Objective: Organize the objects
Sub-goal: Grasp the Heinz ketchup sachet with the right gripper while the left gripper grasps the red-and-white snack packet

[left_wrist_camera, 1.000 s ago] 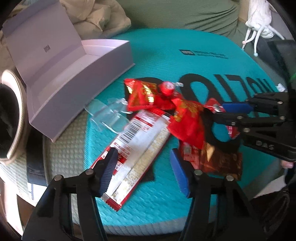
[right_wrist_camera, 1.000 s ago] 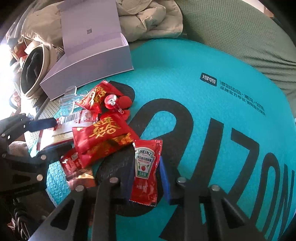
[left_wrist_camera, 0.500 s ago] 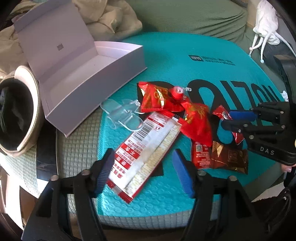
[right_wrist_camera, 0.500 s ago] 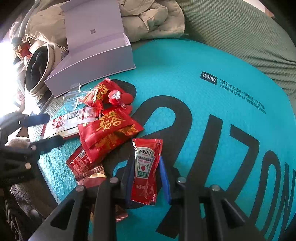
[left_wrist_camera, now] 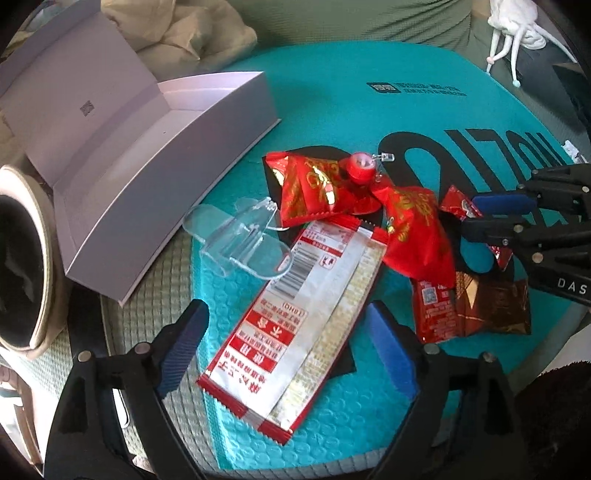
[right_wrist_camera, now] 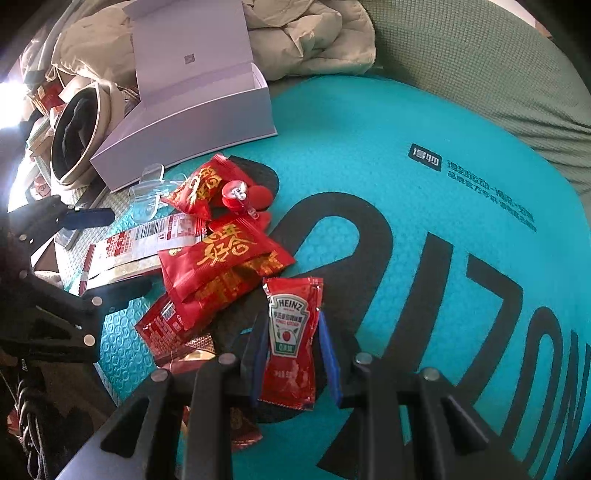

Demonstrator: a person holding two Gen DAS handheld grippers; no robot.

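Note:
A long red-and-white packet (left_wrist_camera: 306,306) lies flat on the teal bubble mailer (left_wrist_camera: 369,110). My left gripper (left_wrist_camera: 286,350) straddles its near end; the jaws are opening and the pads stand clear of it on both sides. My right gripper (right_wrist_camera: 293,354) is shut on a red Heinz ketchup sachet (right_wrist_camera: 293,332), one pad on each long edge. In the left wrist view the right gripper (left_wrist_camera: 493,214) sits at the right. Two red candy packets (left_wrist_camera: 310,188) (left_wrist_camera: 417,229), a small red round piece (left_wrist_camera: 360,166) and a brown-and-red packet (left_wrist_camera: 469,306) lie in a pile between the grippers.
An open white box (left_wrist_camera: 147,155) with its lid up stands at the left rear of the mailer. A clear plastic holder (left_wrist_camera: 240,236) lies between box and packets. A round beige-rimmed object (left_wrist_camera: 22,258) sits far left, a beige jacket (left_wrist_camera: 184,33) behind.
My left gripper's jaws have spread much wider around the long packet, and it has shifted slightly. The right gripper and the sachet in it have stayed put.

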